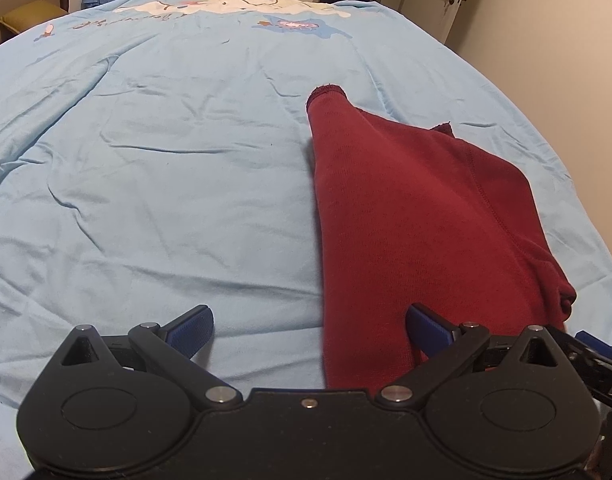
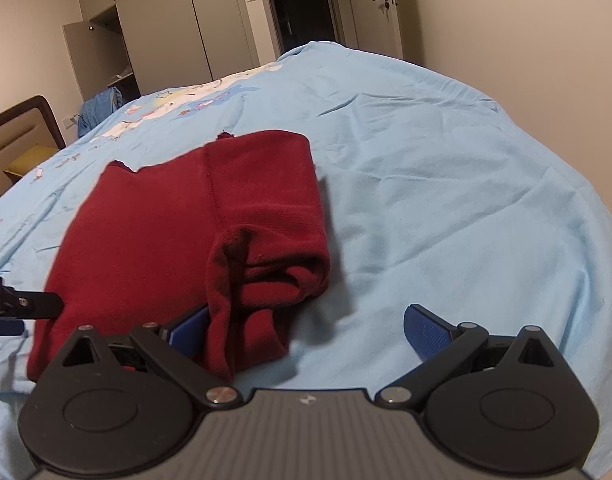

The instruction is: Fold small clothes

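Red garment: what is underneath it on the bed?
The red garment lies folded on the light blue bedsheet, which shows all around it. Whatever lies between its layers or beneath it is covered.

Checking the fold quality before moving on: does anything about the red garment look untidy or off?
Yes. The dark red garment lies folded on the light blue bedsheet, but its near right corner is bunched and rumpled rather than flat. Both grippers are open.
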A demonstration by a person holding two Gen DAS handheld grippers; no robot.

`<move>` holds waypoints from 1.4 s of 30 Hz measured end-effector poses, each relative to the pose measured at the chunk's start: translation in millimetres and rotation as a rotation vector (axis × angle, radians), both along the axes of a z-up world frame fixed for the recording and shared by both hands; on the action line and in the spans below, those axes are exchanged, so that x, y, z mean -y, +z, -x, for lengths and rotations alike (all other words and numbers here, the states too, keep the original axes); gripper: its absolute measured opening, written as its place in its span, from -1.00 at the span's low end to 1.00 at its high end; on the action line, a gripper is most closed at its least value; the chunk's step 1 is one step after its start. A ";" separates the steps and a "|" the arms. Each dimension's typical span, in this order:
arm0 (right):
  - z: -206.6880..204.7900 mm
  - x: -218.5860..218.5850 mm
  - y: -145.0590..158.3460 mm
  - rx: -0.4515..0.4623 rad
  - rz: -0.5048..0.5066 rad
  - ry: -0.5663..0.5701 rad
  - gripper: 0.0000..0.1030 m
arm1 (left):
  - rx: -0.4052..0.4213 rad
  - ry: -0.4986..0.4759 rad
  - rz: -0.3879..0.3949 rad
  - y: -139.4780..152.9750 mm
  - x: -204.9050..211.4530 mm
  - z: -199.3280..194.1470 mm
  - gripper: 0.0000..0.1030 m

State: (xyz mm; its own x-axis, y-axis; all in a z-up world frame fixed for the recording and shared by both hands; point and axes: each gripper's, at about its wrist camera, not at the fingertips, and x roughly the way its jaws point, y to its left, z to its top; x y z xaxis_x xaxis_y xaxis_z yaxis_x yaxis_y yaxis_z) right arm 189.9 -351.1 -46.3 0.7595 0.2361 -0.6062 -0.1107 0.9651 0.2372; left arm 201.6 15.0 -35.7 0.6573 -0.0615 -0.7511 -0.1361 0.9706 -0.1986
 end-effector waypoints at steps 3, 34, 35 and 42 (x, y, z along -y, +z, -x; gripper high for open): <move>4.4 5.1 7.7 0.032 -0.044 0.040 1.00 | -0.008 0.002 0.003 -3.5 0.0 -1.9 0.99; -147.0 44.2 -26.8 0.057 -0.455 0.194 0.58 | -0.059 0.036 -0.030 -9.1 6.2 -9.2 0.99; -147.3 46.1 -30.1 0.054 -0.463 0.195 0.55 | -0.059 0.037 -0.031 -9.3 6.6 -9.6 0.99; -141.7 40.9 -35.8 0.076 -0.419 0.200 0.55 | -0.052 0.043 -0.039 -10.5 8.9 -7.9 0.99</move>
